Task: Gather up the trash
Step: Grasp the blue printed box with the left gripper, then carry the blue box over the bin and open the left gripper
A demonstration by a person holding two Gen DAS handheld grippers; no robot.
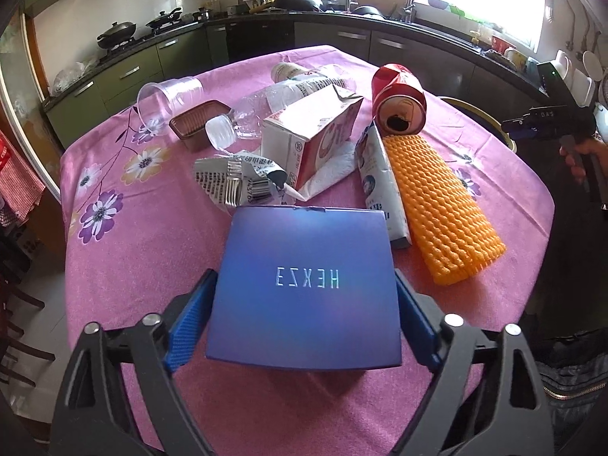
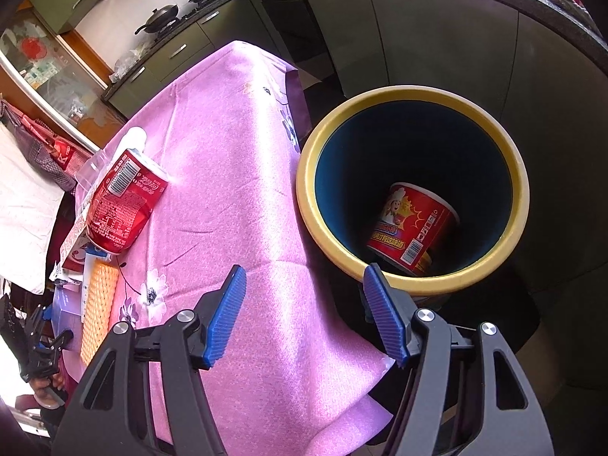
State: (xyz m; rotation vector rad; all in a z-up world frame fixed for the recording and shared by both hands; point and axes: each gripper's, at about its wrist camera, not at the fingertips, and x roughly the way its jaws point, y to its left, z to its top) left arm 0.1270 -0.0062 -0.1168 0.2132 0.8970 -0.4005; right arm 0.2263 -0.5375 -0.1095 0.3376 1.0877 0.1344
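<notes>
My left gripper (image 1: 304, 304) is shut on a blue box (image 1: 304, 285) marked HEXZE, its pads against the box's two sides, just above the pink tablecloth (image 1: 133, 266). Beyond it lie a crushed red can (image 1: 399, 95), an orange foam net (image 1: 440, 212), a milk carton (image 1: 315, 133), a clear plastic bottle (image 1: 266, 110) and a clear cup (image 1: 167, 98). My right gripper (image 2: 304, 304) is open and empty, at the table's edge beside the yellow-rimmed bin (image 2: 414, 277). A red noodle cup (image 2: 414, 228) lies inside the bin.
A brown tray (image 1: 197, 121), crumpled wrappers (image 1: 239, 182) and a white pack (image 1: 380, 186) also lie on the table. Kitchen counters with pans run behind (image 1: 266, 11). The red can (image 2: 121, 205) and foam net (image 2: 98, 311) show left in the right wrist view.
</notes>
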